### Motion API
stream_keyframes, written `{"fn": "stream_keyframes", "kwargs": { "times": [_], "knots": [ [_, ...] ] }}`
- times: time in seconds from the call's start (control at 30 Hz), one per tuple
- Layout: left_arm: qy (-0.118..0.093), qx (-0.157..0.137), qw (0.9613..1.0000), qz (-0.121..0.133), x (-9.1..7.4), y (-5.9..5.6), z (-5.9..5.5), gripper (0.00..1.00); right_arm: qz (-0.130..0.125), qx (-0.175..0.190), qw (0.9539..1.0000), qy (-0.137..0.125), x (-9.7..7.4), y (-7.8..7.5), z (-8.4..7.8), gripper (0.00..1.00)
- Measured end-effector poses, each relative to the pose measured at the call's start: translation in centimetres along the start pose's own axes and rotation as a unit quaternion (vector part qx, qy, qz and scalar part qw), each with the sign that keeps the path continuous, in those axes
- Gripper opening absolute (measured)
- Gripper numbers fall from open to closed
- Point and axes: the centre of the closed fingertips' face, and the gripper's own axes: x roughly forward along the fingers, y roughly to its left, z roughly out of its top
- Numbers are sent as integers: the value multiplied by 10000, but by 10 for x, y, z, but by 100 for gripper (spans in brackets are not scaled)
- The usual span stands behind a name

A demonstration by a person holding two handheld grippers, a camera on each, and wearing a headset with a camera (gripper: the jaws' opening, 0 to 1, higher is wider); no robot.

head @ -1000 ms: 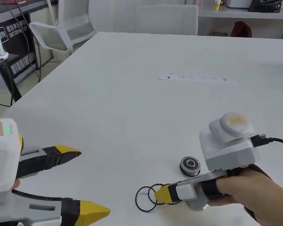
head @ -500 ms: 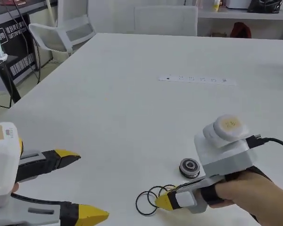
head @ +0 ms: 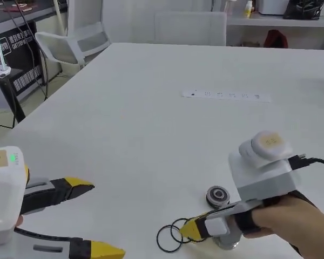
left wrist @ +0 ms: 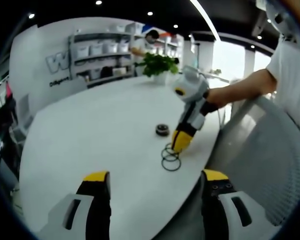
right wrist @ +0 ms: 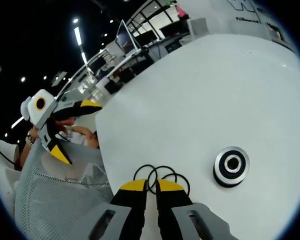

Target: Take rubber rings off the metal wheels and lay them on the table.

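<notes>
Right gripper (head: 190, 230) is touching its tips to the rubber rings (head: 170, 238) lying on the worktop (head: 151, 135). Its jaws are nearly together; cannot tell if they are pinching one. Left gripper (head: 105, 218) is hovering, jaws apart. Metal wheel (head: 218, 196) is sitting just beside the rings. Judged step: laying rings down. Next move calls for a clean release, then lifting clear without dragging them.

Head view: bright, evenly lit, sharp; soft faint shadows are cast on the large white table (head: 151, 124). Gripper views are bent hard by fisheye, edges stretched. Glare is given off by round ceiling spot lamps (left wrist: 150, 13) & a long strip light (left wrist: 202, 17); left gripper view slightly blurred.
</notes>
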Motion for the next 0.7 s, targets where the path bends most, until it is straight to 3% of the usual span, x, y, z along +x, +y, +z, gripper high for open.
{"fn": "stream_keyframes", "kwargs": {
  "times": [0.13, 0.37, 0.57, 0.7],
  "knots": [
    [-121, -5, 9999, -38, -2, 0, 6, 75, -75, 78, 9998, -190, -6, -5, 8, 4],
    [63, 303, 9995, -32, -3, -1, 7, 75, -260, 273, 9971, -665, -23, -19, 26, 4],
    [-280, 579, 9979, -86, -6, -3, 42, 75, -308, 410, 9916, -1190, -39, -24, 42, 6],
    [-334, 898, 9953, -106, -5, -5, 60, 75, -352, 450, 9890, -1364, -46, -28, 47, 6]
  ]
}}
